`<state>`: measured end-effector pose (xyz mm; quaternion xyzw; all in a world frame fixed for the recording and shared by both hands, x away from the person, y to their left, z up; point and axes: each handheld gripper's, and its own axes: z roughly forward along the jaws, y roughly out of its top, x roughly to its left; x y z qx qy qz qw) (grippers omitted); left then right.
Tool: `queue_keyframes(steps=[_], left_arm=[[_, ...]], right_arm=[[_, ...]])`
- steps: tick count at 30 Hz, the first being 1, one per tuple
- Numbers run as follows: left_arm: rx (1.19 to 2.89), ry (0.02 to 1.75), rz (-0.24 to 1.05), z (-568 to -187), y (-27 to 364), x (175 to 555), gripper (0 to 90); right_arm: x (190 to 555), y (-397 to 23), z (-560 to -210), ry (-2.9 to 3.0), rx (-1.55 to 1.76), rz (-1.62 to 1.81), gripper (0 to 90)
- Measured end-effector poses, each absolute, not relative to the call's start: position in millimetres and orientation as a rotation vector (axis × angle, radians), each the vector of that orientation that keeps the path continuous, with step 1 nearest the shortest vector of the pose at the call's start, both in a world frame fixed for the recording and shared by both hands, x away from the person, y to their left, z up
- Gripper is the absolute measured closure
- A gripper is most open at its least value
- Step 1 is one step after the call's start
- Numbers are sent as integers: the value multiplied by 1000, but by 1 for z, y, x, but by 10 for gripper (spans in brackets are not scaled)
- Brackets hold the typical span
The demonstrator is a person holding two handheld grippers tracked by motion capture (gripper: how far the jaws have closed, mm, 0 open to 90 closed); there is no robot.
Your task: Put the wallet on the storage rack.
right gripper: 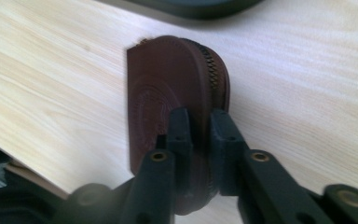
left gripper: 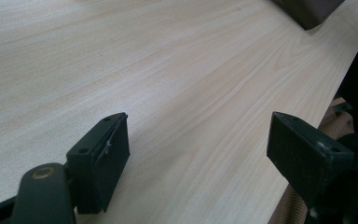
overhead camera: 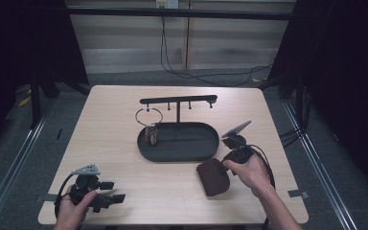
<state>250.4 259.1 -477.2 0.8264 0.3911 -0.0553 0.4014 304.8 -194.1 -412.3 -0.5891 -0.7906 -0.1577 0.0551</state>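
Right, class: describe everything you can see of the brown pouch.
The brown pouch looks like leather, with a rounded top, an embossed emblem on its face and a dark zip along its curved edge. It stands on edge, clamped between the jaws of the right gripper, near the table's front right, just in front of the dark oval tray.

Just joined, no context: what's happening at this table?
A person works with a gripper in each hand. The right gripper has its jaws shut on one edge of a brown leather zip pouch, near the front right of the wooden table. The left gripper hangs open over bare tabletop at the front left, holding nothing. Behind the pouch sits a dark oval tray with a hook stand; a key ring hangs from one hook.
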Motion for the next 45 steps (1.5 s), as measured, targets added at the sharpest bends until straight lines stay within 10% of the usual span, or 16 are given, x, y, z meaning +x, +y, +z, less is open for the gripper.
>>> queue_keyframes(steps=[45], left_arm=[[2098, 973, -137, -476, 261, 250, 210]], right_arm=[[323, -182, -347, -2528, -1846, -306, 824]])
